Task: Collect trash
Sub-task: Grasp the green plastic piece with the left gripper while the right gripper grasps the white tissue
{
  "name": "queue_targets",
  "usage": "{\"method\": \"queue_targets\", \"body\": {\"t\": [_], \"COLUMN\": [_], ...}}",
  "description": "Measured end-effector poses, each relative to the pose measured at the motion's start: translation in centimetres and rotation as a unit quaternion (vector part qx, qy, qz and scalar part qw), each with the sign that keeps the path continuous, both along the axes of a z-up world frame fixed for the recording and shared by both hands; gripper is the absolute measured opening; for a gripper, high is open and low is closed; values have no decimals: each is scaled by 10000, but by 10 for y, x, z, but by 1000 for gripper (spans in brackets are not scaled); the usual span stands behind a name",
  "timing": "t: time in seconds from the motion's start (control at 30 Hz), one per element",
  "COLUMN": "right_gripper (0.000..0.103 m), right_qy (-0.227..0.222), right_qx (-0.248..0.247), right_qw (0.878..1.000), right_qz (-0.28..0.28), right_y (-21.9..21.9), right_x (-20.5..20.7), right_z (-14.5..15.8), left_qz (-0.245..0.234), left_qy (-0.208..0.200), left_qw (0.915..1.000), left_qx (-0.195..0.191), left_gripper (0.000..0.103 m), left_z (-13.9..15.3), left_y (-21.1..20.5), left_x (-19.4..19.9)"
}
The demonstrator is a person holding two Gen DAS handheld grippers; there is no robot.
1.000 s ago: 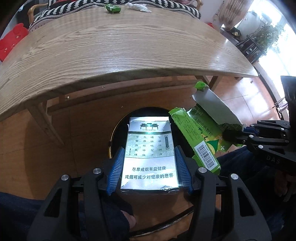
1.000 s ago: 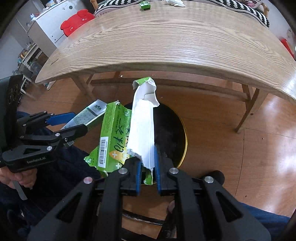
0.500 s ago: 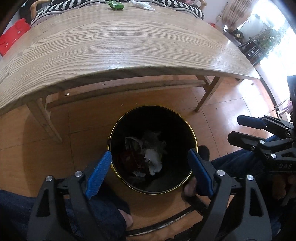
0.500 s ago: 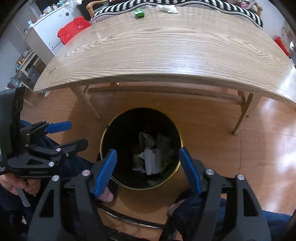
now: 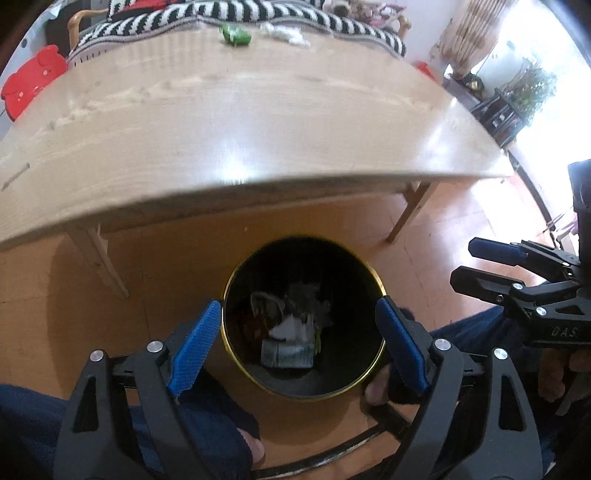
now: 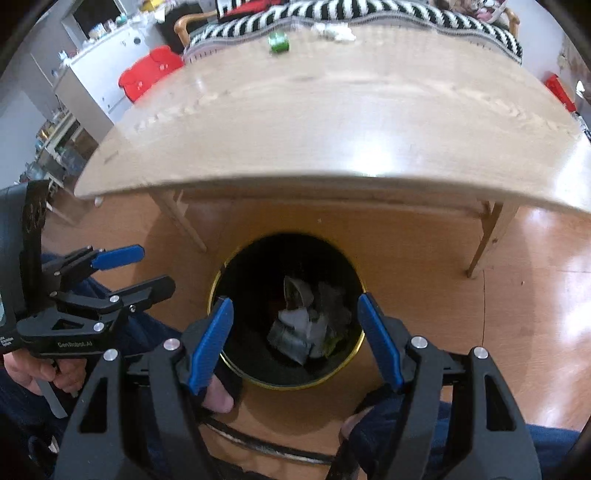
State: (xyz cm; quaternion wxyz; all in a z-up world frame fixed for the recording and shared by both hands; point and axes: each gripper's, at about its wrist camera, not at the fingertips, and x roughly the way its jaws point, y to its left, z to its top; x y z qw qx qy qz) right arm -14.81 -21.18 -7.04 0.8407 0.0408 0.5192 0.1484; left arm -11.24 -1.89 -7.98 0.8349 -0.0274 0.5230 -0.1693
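**Both tools empty over the bin**

The left tool hangs above the bin, its blue fingers spread wide apart with nothing between them; the right tool hangs over the same bin, its fingers likewise wide apart and empty; each tool shows in the other's view, the right one off to the right of the bin, the left one off to the bin's left, both parted there too.

Inside the bin lies the trash: a silvery pack at the near side, white crumpled paper and darker scraps behind it; the same heap shows in the right view; a hint of green sits at its edge.

The bin stands on the wooden floor, just in front of the desk; beyond the bin, at the far edge of the desk, rest a green wrapper and, just beside it, a white tissue; behind the desk runs a black-and-white striped sofa; a red stool stands off the desk's left end.
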Motion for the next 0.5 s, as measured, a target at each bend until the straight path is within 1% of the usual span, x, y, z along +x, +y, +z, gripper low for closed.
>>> {"method": "queue_targets", "body": {"t": [0.07,0.13,0.2,0.27,0.3,0.33,0.37,0.4,0.47,0.5], "right_gripper": [71,73,80,86,87,87,88,89,89,89], "right_qy": [-169,-337,-538,-674,-728,-763,-741,-699,-527,-454], "right_qx": [18,5,-66,-168,-210,-248,-281,-320,-340,-402], "right_qw": [9998,9994,9984,9973,9967,9962,9962,9962,9970,9971], "right_qz": [-64,-120,-177,-253,-306,-345,-371,-402,-458,-458], "right_y": [-3,-4,-5,-6,-8,-10,-11,-11,-15,-15], "right_x": [7,21,41,67,80,97,116,132,170,182], "right_z": [12,27,42,52,55,57,56,54,43,38], "left_qz": [28,121,250,402,517,601,629,717,831,891], "left_qy": [-151,-367,-534,-641,-697,-798,-830,-834,-863,-826], "left_qw": [9999,9992,9982,9969,9958,9945,9939,9928,9907,9900], "left_qx": [10,112,132,224,283,318,360,483,642,711], "left_gripper": [86,89,94,94,95,95,96,96,96,96], "left_z": [15,33,48,60,64,70,71,71,67,61], "left_y": [1,3,5,4,3,-1,-1,-7,-12,-16], "left_x": [9,25,46,71,85,108,122,146,178,200]}}
